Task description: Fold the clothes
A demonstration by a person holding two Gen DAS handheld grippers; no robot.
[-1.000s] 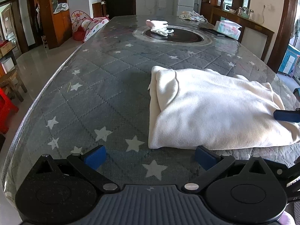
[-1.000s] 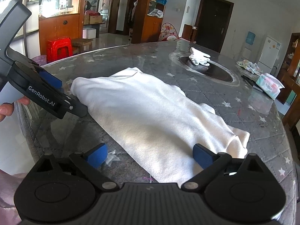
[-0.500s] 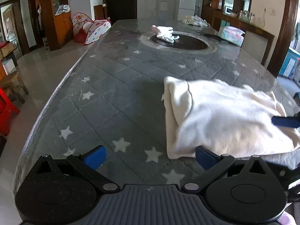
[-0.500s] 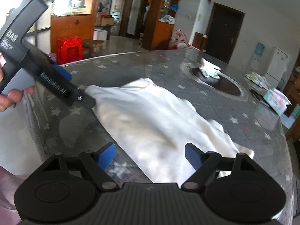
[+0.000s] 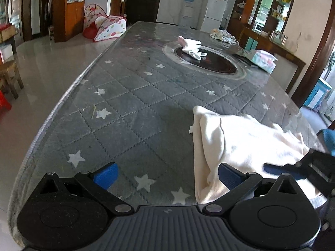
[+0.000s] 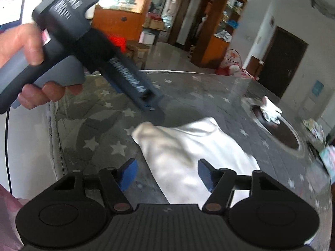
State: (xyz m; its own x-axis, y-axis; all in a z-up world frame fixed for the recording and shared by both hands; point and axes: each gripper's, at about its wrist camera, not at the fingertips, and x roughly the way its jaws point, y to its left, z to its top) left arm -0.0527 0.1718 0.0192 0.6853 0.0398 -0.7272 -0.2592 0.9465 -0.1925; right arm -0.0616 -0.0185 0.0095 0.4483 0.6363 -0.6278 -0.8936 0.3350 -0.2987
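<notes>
While a grey star-quilted cover [image 5: 129,108] spreads over the long surface, a dark round inset [image 5: 209,62] farther off carries white gloves [image 5: 191,48], with a tissue pack [image 5: 263,60] near the far edge. A white fridge [image 5: 215,10] and a spotted play tent [image 5: 106,25] stand in the room. The cream garment [image 5: 240,144] lies folded near the surface's close edge. The left claw [image 5: 165,176], tilted downward, gapes wide over the garment's edge. The right claw [image 6: 166,173] is closing with cloth between its pads, not yet pinched. A hand [image 6: 31,67] grips the left tool's handle.
</notes>
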